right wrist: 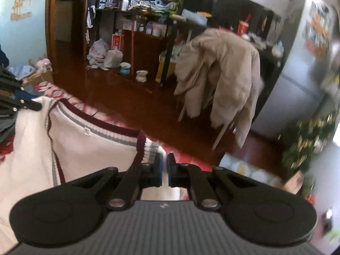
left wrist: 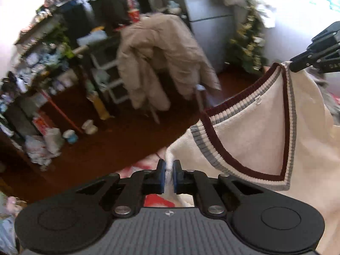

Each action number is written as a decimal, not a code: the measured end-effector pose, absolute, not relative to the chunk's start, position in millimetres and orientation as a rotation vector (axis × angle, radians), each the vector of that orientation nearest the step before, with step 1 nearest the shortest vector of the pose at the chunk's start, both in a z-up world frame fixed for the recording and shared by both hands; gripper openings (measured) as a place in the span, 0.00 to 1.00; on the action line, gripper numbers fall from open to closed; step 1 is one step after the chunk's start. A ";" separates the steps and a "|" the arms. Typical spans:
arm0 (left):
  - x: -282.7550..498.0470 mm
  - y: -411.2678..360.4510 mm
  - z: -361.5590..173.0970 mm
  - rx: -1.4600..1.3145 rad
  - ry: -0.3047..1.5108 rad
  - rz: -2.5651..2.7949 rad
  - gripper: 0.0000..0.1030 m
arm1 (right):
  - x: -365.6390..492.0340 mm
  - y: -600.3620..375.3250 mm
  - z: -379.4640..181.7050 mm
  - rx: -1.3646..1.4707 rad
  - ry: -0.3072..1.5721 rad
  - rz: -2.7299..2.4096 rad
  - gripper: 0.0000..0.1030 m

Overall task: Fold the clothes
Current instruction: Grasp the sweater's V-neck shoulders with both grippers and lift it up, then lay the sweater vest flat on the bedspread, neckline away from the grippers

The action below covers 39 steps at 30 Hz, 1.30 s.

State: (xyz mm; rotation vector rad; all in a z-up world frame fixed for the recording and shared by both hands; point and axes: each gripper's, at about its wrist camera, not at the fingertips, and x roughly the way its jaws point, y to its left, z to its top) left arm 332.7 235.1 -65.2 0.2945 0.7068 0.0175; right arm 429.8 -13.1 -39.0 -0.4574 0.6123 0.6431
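Item: cream V-neck sweater [left wrist: 255, 131], hanging in the air between my two claws, above the red patterned bed [left wrist: 157, 200].
Left claw [left wrist: 169, 177]: closed on one shoulder edge.
Right claw [right wrist: 165, 171]: closed on the other shoulder.
Risk: both bites are thin, so the knit may slip free; uneven height would skew the fold.

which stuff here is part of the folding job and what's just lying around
Part of the job:
cream knit V-neck sweater with maroon and grey trim
left tongs, shut on it
right tongs, shut on it

Lying about:
beige padded coat
silver fridge
blue bowl
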 end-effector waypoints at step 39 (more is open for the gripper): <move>200.1 211.9 -32.1 0.088 0.724 0.010 0.54 | 350.2 -68.9 -28.9 -0.163 0.752 0.608 0.57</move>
